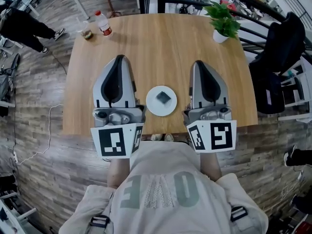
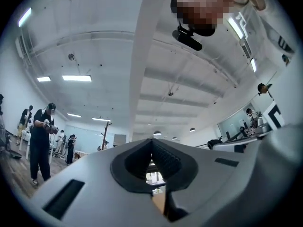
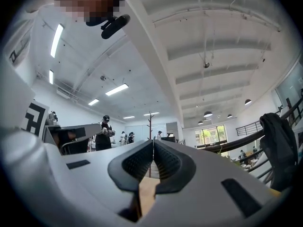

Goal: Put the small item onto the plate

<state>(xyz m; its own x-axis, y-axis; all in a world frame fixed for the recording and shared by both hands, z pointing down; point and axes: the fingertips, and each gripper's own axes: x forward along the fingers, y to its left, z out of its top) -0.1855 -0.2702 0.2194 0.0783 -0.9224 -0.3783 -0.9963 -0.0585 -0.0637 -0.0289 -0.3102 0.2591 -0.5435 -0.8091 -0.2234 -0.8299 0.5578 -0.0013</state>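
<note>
A small dark square item (image 1: 163,97) lies on the round white plate (image 1: 151,107) near the front edge of the wooden table (image 1: 161,43). My left gripper (image 1: 119,58) rests just left of the plate, pointing away from me. To the right of the plate rests my right gripper (image 1: 199,63), pointing the same way. In the left gripper view the left gripper (image 2: 152,145) has its ribbed pads together with nothing between them. The right gripper (image 3: 153,148) in its own view is likewise shut and empty. Both gripper cameras look up at the ceiling.
A red-capped bottle (image 1: 103,23) and a glass (image 1: 87,32) stand at the table's far left corner. A potted plant (image 1: 223,19) stands at the far right corner. A chair with a black jacket (image 1: 282,48) is beside the table's right side. A person (image 1: 24,30) stands far left.
</note>
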